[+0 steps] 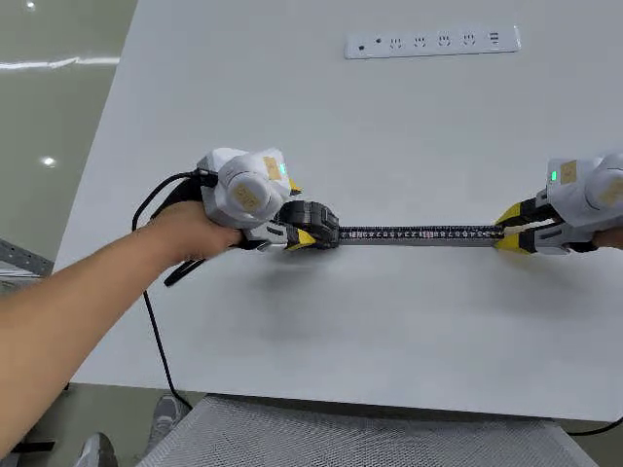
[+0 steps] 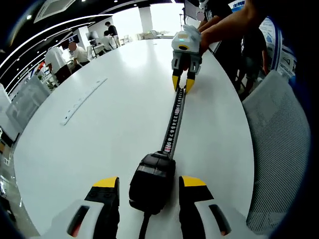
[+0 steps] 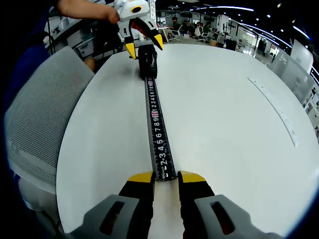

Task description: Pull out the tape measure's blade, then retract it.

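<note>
Pinching the blade by its tip, the right gripper should travel straight, in line with the case clamped between the left gripper jaws.

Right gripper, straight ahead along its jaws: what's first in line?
Following the blade it grips, the right gripper would likely first meet the tape measure case, held by the left gripper.

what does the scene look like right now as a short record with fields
surface: white table, power strip near its far edge
left side: left gripper jaws flank the black tape measure case; contact unclear
right side: right gripper shut on the end of the blade
blade state: pulled out, straight from the case to the right gripper
stage: not yet retracted
</note>
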`<state>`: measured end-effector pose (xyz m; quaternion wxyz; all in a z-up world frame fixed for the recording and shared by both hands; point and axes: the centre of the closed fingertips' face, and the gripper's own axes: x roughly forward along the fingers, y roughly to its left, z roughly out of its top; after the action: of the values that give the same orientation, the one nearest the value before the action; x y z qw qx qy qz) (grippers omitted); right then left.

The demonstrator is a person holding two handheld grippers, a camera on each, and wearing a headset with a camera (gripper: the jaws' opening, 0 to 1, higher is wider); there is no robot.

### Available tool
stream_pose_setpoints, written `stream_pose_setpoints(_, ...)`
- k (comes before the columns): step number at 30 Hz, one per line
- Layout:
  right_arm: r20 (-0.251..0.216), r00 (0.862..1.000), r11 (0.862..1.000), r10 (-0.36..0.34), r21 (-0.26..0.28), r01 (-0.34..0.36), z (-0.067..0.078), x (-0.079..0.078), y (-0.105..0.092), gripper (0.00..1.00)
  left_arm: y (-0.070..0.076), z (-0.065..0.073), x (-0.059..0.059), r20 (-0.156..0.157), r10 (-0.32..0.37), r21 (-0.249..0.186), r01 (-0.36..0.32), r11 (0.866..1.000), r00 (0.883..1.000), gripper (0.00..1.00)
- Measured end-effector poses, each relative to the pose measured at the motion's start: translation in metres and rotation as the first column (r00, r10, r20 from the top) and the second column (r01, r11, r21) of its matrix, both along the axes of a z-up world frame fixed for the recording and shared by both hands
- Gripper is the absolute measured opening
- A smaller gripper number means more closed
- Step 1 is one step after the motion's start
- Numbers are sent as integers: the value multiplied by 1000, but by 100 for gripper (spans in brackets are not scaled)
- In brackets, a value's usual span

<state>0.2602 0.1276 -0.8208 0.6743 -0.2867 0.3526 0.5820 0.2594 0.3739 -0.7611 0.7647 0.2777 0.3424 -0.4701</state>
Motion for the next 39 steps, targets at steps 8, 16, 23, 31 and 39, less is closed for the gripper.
stream_pose_setpoints(8,11,997,998,-70,-1,70,1,-1,0,24,21,7,-8,-7,124,-42,-124,991,992,47)
stream_pose_setpoints(16,16,989,989,-146,32,145,20,-4,-5,29,36,9,-28,-17,206,-58,-207,977,978,51)
stream_pose_setpoints(23,25,979,979,-201,46,199,41,-14,-9,35,44,12,-36,-22,272,-98,-272,957,962,53)
stream_pose_setpoints(31,39,963,961,-267,83,263,67,-28,-9,40,44,23,-46,-4,311,-137,-308,941,950,54)
stream_pose_setpoints(39,51,946,943,-321,106,315,88,-45,-14,43,49,41,-60,22,350,-173,-341,924,936,56)
